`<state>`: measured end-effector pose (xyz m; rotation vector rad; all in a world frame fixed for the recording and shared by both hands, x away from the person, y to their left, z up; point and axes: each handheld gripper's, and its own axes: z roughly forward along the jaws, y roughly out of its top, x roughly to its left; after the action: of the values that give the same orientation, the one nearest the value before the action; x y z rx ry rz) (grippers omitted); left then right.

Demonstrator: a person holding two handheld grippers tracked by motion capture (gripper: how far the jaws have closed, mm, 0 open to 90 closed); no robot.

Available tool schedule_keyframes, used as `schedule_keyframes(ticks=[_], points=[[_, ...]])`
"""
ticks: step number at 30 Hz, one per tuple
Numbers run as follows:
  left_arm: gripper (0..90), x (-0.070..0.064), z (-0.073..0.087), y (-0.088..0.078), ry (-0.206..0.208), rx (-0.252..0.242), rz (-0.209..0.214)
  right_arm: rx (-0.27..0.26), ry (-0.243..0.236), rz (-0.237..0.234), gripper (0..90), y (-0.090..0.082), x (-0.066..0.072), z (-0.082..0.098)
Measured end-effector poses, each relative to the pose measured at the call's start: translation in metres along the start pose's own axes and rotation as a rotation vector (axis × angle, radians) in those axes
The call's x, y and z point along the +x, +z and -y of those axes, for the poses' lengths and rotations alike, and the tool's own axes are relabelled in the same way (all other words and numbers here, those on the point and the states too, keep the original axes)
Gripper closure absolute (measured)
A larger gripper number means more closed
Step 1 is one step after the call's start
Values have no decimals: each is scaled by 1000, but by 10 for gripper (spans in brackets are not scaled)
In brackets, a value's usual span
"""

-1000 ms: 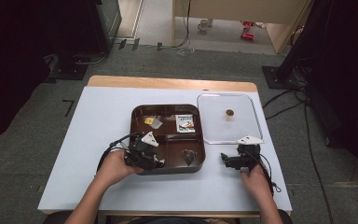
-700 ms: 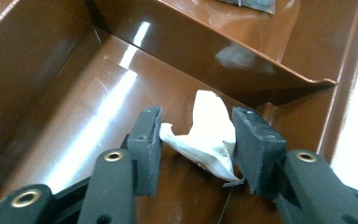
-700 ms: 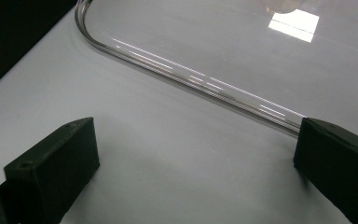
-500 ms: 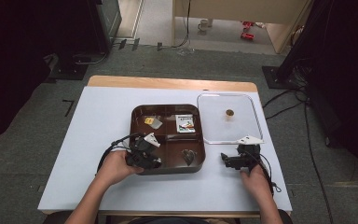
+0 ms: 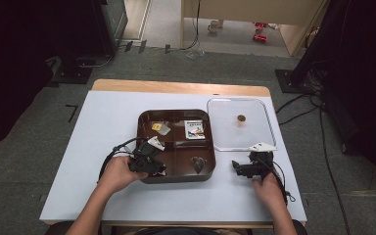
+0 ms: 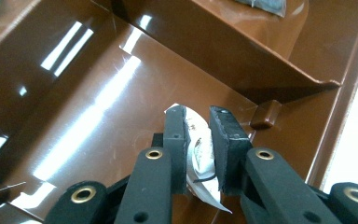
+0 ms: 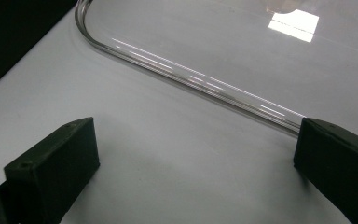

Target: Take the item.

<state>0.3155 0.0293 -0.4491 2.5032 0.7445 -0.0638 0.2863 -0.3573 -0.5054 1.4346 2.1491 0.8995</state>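
Observation:
A brown compartment tray (image 5: 142, 122) sits mid-table. My left gripper (image 5: 157, 165) reaches into its front left compartment (image 6: 98, 107). In the left gripper view its jaws (image 6: 198, 116) have just been closing and now pinch a small crumpled white packet (image 6: 201, 151) between the pads, just above the glossy brown floor. My right gripper (image 5: 242, 167) rests on the white table beside the front corner of a clear plastic lid (image 5: 270, 128). Its jaws (image 7: 196, 154) stand wide open with only bare table between them, and the lid's rounded rim (image 7: 191, 77) runs just ahead.
The tray's back compartments hold a yellow packet (image 5: 155, 127) and a white printed sachet (image 5: 194, 129). A dark heart-shaped piece (image 5: 198, 164) lies in the front right compartment. A small round brown thing (image 5: 241, 118) sits on the clear lid. Cables trail from both grippers.
The left gripper's jaws have come together on the white packet in the tray. Both hands have stayed where they were.

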Motion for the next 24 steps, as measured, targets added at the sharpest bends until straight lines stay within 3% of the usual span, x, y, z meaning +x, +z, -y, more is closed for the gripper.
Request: schedule_keyframes(ticks=[24], points=[[781, 15, 8, -27, -47, -106, -42, -1, 2, -1, 0, 0, 0, 0]])
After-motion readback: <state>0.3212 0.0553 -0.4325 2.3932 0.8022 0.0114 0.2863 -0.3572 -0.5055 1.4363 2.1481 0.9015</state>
